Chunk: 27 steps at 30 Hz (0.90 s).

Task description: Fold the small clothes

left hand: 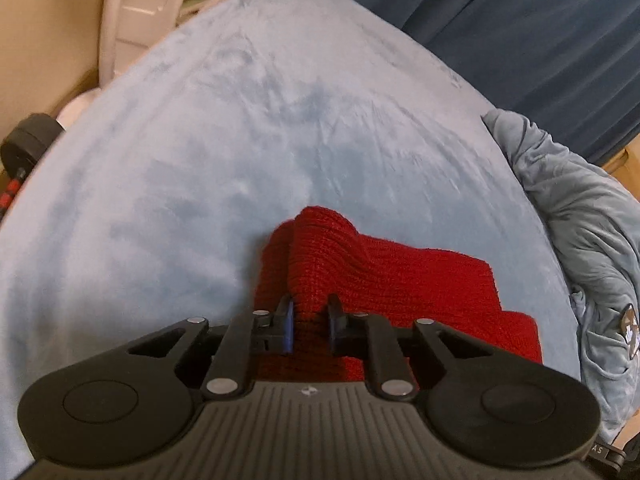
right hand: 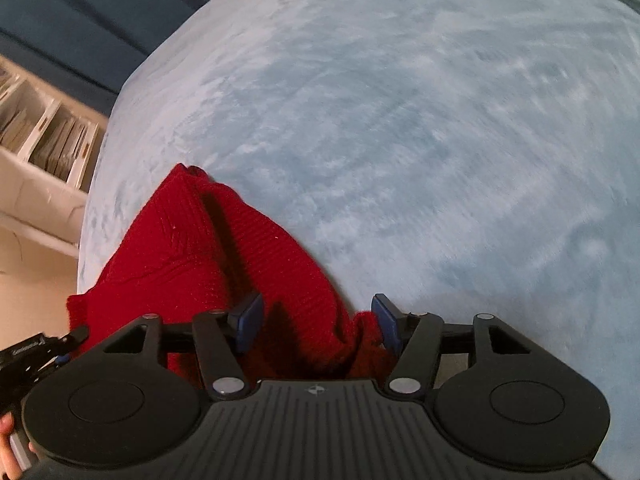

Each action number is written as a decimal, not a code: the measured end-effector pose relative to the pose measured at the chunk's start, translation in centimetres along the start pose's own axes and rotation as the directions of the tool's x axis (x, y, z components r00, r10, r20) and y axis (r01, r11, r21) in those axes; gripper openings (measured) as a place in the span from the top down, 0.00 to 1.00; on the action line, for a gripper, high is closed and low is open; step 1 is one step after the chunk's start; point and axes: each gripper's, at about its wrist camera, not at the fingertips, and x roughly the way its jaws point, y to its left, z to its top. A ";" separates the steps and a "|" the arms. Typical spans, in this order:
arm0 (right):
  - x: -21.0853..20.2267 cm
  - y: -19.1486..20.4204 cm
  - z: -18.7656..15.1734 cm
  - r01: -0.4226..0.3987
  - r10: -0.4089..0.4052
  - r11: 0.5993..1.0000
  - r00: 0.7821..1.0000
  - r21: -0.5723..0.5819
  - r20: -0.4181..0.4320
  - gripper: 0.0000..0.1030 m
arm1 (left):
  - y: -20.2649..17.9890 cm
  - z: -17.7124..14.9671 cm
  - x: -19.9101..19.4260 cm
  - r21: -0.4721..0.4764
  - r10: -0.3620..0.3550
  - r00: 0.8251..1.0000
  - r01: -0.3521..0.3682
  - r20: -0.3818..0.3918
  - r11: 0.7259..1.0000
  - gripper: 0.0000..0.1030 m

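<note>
A red knit garment lies bunched on the light blue plush bed cover, close under both grippers. My left gripper is shut on a raised fold of the knit, blue pads pressing on either side. In the right wrist view the same red garment spreads to the left. My right gripper stands open over its edge, with fabric lying loose between the wide-apart pads. The left gripper's tip shows at the lower left, touching the red knit, with a person's hand below it.
A crumpled grey-blue cloth is heaped at the right edge of the bed. Dark blue curtains hang behind. White furniture and a dark dumbbell stand left of the bed. A white shelf is beside it.
</note>
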 end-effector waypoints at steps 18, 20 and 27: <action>-13.9 5.5 -9.1 0.081 0.029 0.826 0.982 -0.558 0.185 0.17 | -9.3 -14.5 -15.6 0.230 0.409 0.905 -0.425 0.114 0.876 0.00; -15.5 5.3 -10.4 0.074 0.037 0.833 0.981 -0.549 0.189 0.17 | -10.5 -16.9 -17.3 0.249 0.413 0.901 -0.434 0.134 0.866 0.00; -19.1 5.4 -13.9 0.096 0.053 0.815 0.970 -0.572 0.238 0.17 | -13.0 -22.1 -20.9 0.273 0.335 0.928 -0.369 0.164 0.888 0.00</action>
